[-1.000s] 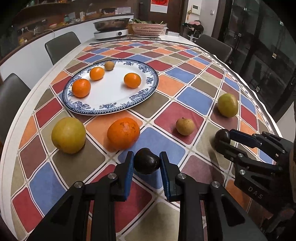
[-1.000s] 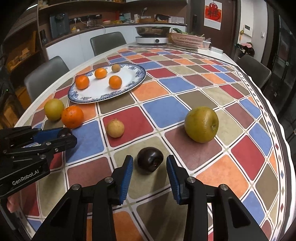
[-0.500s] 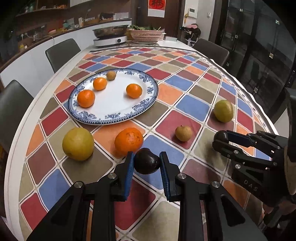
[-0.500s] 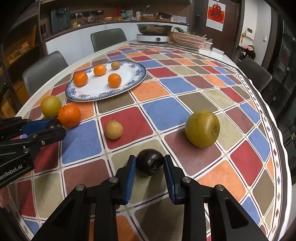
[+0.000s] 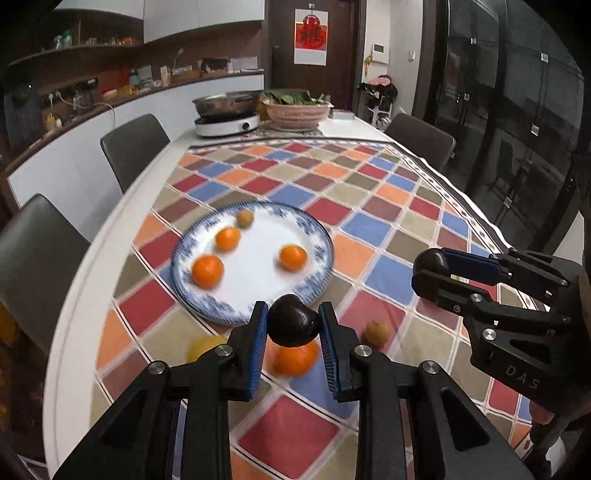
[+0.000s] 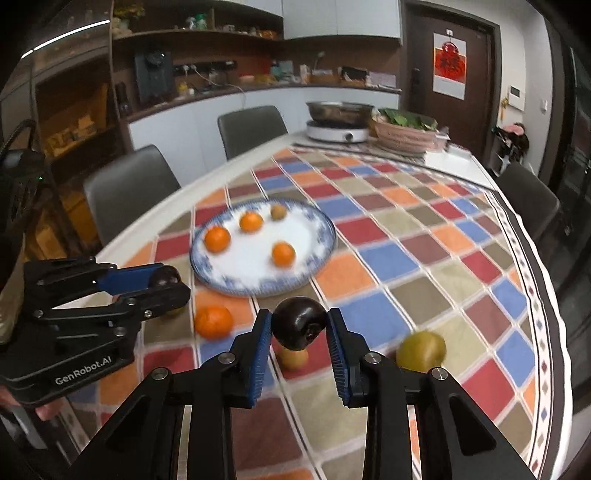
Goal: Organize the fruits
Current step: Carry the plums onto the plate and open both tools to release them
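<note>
Each hand carries one dark, round, glossy plum-like fruit off the bench: the left tool (image 5: 291, 325) is clamped on its dark fruit (image 5: 293, 320), and the right tool (image 6: 298, 328) is clamped on a second dark fruit (image 6: 298, 324), both raised above the chequered cloth and pointing toward the round white plate with a blue patterned rim (image 5: 317, 236). That plate serves as the landmark. On it lie three small orange mandarins (image 5: 208, 270) and one small brownish round fruit (image 5: 244, 218) at its far side, so part of the sorting looks done. Off the plate, on the near side, a larger orange (image 6: 213, 322) sits close to its rim; a yellow-green round fruit (image 5: 201, 347) lies nearer the camera, to the left of that orange; a small tan fruit (image 5: 376, 333) lies near and to the right of the plate; and a bigger greenish-yellow fruit (image 6: 421, 350) lies further right again. By my reading the two held fruits plus these four loose ones are left to place, so the job is under halfway. Readable writing: "GenRobot.AI" on the left tool's body in the right wrist view, "DAS" on the right tool's body in the left wrist view. A red poster (image 5: 310, 36) beyond the plate bears a character too small to read surely.
</note>
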A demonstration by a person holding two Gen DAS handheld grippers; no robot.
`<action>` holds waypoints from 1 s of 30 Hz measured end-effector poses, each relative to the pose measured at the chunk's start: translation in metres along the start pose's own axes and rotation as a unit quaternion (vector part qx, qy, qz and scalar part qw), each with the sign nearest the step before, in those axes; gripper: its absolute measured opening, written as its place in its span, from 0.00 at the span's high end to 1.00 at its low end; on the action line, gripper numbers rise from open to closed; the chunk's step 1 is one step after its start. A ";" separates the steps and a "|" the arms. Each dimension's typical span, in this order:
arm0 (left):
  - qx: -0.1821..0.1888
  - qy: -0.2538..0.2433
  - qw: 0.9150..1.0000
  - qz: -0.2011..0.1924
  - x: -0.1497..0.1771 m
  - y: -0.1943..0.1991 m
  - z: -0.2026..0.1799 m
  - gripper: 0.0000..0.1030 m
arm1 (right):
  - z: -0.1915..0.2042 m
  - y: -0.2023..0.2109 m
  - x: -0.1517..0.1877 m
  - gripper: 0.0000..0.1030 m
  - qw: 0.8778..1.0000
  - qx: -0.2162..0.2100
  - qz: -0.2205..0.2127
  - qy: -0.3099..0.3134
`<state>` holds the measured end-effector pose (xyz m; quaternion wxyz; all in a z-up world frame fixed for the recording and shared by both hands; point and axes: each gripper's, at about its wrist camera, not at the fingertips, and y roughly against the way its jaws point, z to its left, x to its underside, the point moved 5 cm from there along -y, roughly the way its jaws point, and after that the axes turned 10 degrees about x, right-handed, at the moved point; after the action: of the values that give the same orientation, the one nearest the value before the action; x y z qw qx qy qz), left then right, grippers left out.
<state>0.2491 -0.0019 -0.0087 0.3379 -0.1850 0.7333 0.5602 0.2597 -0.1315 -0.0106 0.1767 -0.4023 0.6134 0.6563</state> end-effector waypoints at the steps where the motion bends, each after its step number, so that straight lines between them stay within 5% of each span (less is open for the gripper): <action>1: -0.003 -0.002 1.000 -0.003 -0.005 0.001 0.004 0.73 | 0.001 -0.001 -0.005 0.70 1.000 0.000 -0.003 0.002; 8: -0.012 -0.011 1.000 -0.009 -0.032 -0.003 0.031 0.73 | 0.016 -0.017 -0.043 0.70 1.000 -0.016 -0.015 0.017; 19: -0.005 -0.003 1.000 0.008 -0.065 -0.047 0.074 0.73 | 0.027 -0.088 -0.081 0.70 0.999 -0.016 0.023 0.043; 30: 0.010 0.036 0.997 0.066 -0.068 -0.113 0.101 0.73 | 0.026 -0.158 -0.089 0.70 0.996 -0.008 0.083 0.045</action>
<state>0.3991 0.0519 -0.0539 0.2754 -0.1522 0.7612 0.5670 0.4205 -0.0541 -0.0507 0.0908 -0.3804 0.6464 0.6552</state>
